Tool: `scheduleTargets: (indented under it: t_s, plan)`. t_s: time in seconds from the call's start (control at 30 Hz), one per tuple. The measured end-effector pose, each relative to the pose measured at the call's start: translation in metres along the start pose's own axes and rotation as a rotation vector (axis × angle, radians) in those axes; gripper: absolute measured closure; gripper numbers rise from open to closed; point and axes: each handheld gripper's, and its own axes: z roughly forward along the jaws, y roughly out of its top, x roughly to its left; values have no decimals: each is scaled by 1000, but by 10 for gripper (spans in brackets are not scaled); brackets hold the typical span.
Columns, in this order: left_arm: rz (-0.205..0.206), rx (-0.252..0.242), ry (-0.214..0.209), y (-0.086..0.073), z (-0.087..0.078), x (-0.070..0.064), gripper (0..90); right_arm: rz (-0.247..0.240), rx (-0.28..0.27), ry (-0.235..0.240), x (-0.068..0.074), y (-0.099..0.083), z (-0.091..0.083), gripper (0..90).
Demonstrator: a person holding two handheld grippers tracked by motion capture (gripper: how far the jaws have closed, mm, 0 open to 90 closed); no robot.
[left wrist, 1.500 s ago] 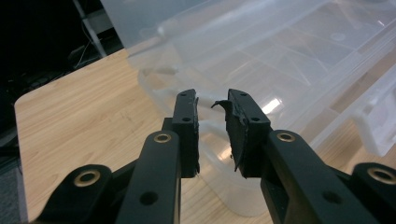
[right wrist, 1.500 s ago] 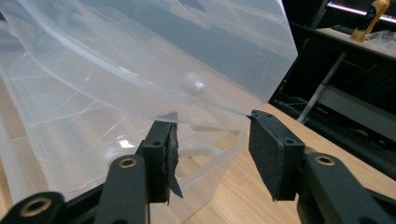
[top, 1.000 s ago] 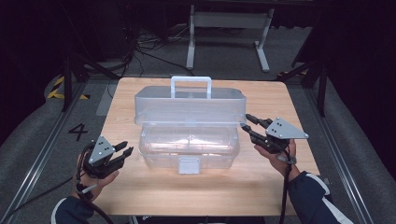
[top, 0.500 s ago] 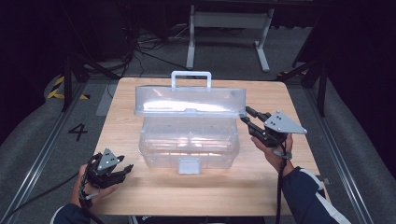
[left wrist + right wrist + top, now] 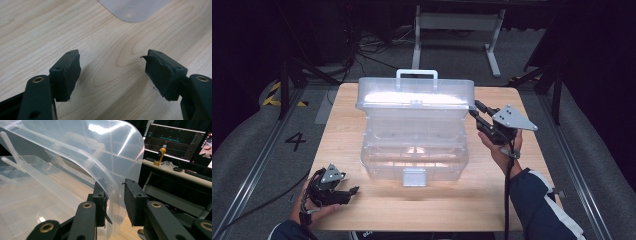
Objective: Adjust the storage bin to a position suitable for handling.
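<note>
A clear plastic storage box (image 5: 414, 155) stands at the middle of the wooden table (image 5: 532, 200), its hinged lid (image 5: 414, 97) raised and tilted back toward the far edge, with the white carrying handle (image 5: 417, 74) rising above the lid's upper rim. A pale latch (image 5: 414, 176) hangs at the centre of the box's near wall. The right gripper (image 5: 474, 111), held in the person's right hand (image 5: 499, 150), meets the right-hand corner of the raised lid; its grey three-cornered plate (image 5: 512, 118) faces upward. In the right gripper view, the right gripper (image 5: 115, 200) has its jaws set narrowly, one on each side of the lid's curved translucent edge (image 5: 112, 192); the left pad (image 5: 102, 203) lies against the plastic, while a small gap shows between the plastic and the right pad (image 5: 128, 203), so a firm clamp cannot be confirmed. Behind the lid in that view, a desk carries lit monitors (image 5: 175, 141) and a yellow bottle (image 5: 160, 155). The left gripper (image 5: 349, 192) rests low at the near left corner of the table, well apart from the box, in the person's left hand (image 5: 314, 207). In the left gripper view, the left gripper (image 5: 112, 72) has its jaws spread wide over bare wood, holding nothing, and a rounded corner of the box (image 5: 133, 10) appears at the top edge. A floor marking "4" (image 5: 295, 141) lies left of the table.
</note>
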Motion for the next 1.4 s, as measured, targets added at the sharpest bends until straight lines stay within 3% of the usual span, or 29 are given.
scheduleTargets:
  t_s: [0.13, 0.17, 0.2, 0.33, 0.43, 0.87, 1.03, 1.17, 1.27, 1.4]
  plan:
    - [-34, -17, -29, -3, 1, 1, 265, -15, 7, -17, -4, 7, 6, 743]
    - [-9, -28, -25, -4, 1, 3, 260, -22, 10, -20, -5, 9, 8, 747]
    - [-26, -30, -35, -6, 1, 2, 256, -34, 17, -29, -6, 12, 10, 753]
    - [-11, -62, -31, -9, 2, 3, 254, -52, 28, -37, -12, 19, 16, 783]
    - [-10, -59, -24, -9, 1, 3, 249, -57, 22, -55, -12, 22, 20, 821]
    - [-19, -68, -19, -10, 2, 4, 249, -52, 47, -118, -17, 29, 38, 842]
    - [-15, -82, -13, -11, 2, 5, 245, -29, 55, -112, -23, 31, 45, 844]
    - [-34, -81, -24, -11, 3, 5, 236, -10, 63, -94, -29, 33, 50, 843]
    - [-12, -81, -18, -11, 3, 7, 228, 1, 67, -81, -34, 33, 54, 843]
    - [-21, -77, -24, -10, 4, 7, 216, 17, 74, -67, -40, 34, 60, 843]
